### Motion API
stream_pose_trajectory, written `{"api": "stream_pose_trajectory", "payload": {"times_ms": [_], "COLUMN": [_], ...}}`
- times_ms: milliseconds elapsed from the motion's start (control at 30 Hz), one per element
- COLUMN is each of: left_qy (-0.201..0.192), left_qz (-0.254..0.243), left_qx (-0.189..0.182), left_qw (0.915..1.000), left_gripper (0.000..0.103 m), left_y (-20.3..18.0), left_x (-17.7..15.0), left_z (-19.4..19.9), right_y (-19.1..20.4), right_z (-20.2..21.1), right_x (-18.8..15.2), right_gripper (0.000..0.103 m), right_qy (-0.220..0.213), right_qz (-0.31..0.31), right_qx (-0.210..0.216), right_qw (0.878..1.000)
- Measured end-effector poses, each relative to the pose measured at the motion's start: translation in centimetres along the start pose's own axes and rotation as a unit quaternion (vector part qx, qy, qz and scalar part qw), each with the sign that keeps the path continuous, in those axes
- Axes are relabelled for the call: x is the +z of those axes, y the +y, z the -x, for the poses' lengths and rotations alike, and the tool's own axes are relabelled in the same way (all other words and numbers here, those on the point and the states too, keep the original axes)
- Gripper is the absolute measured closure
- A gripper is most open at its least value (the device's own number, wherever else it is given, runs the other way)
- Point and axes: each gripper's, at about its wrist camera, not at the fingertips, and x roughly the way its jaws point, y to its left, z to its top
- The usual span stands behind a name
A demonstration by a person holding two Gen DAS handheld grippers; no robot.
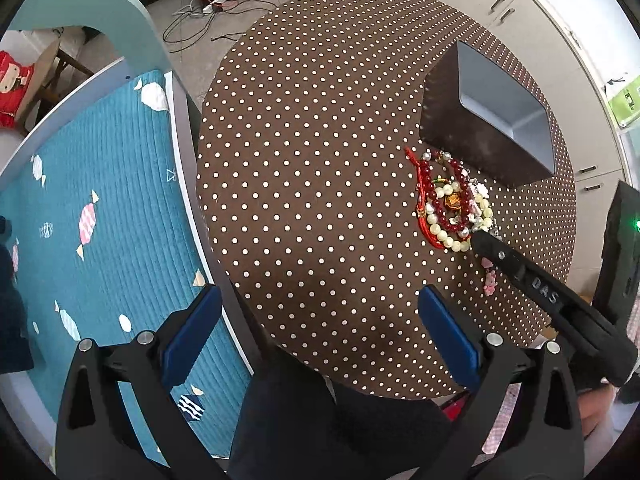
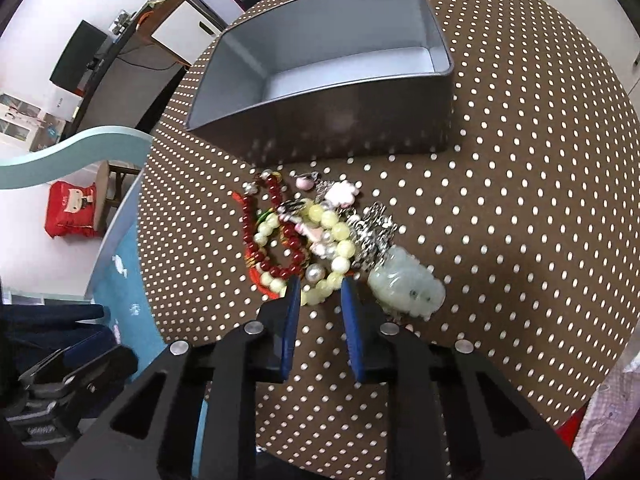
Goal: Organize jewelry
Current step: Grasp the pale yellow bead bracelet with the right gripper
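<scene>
A pile of jewelry [image 2: 316, 236] lies on the brown polka-dot table: a red bead bracelet [image 2: 276, 268], a pale yellow-green bead bracelet [image 2: 340, 240], a silver chain [image 2: 372, 232], pink charms and a pale jade pendant [image 2: 408, 288]. Behind it stands an empty grey metal tin [image 2: 320, 80]. My right gripper [image 2: 320, 286] is at the pile's near edge, its blue fingers narrowly apart around the pale bead bracelet. The pile [image 1: 452, 204], the tin [image 1: 492, 120] and the right gripper's finger [image 1: 516, 268] also show in the left wrist view. My left gripper [image 1: 320, 320] is wide open and empty over the table's near edge.
The round table [image 1: 320, 140] stands beside a light-blue bed frame with a teal quilt [image 1: 100, 220]. White cabinets [image 1: 560, 40] are behind the table. Cables lie on the floor at the back. A small pink charm [image 1: 489, 280] lies apart from the pile.
</scene>
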Motion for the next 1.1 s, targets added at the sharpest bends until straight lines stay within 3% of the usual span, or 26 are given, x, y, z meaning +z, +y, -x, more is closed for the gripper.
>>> {"api": "stream_pose_trajectory", "payload": {"times_ms": [333, 400, 567, 1000, 1100], "left_qy": [0.006, 0.006, -0.004, 0.017, 0.030], "left_qz": [-0.005, -0.007, -0.011, -0.003, -0.002], "left_qx": [0.006, 0.002, 0.006, -0.090, -0.105], "left_qw": [1.0000, 1.0000, 0.9999, 0.9958, 0.9940], "left_gripper": [0.005, 0.005, 0.005, 0.006, 0.021], "left_y": [-0.7, -0.9, -1.5, -5.0, -6.5], "left_x": [0.1, 0.4, 1.3, 4.5, 5.6], "left_z": [-0.4, -0.6, -0.8, -3.1, -4.2], "right_y": [-0.9, -1.1, -1.4, -3.2, -3.0], "right_z": [-0.7, -0.5, 1.9, 7.9, 9.3], "right_x": [0.1, 0.2, 0.2, 1.0, 1.5], "right_gripper": [0.090, 0.095, 0.095, 0.095, 0.095], "right_qy": [-0.001, -0.002, -0.020, -0.070, -0.086], "right_qz": [-0.006, -0.010, -0.011, -0.015, -0.018], "right_qx": [-0.008, 0.000, 0.036, 0.090, 0.101], "right_qw": [1.000, 1.000, 0.999, 0.993, 0.991]}}
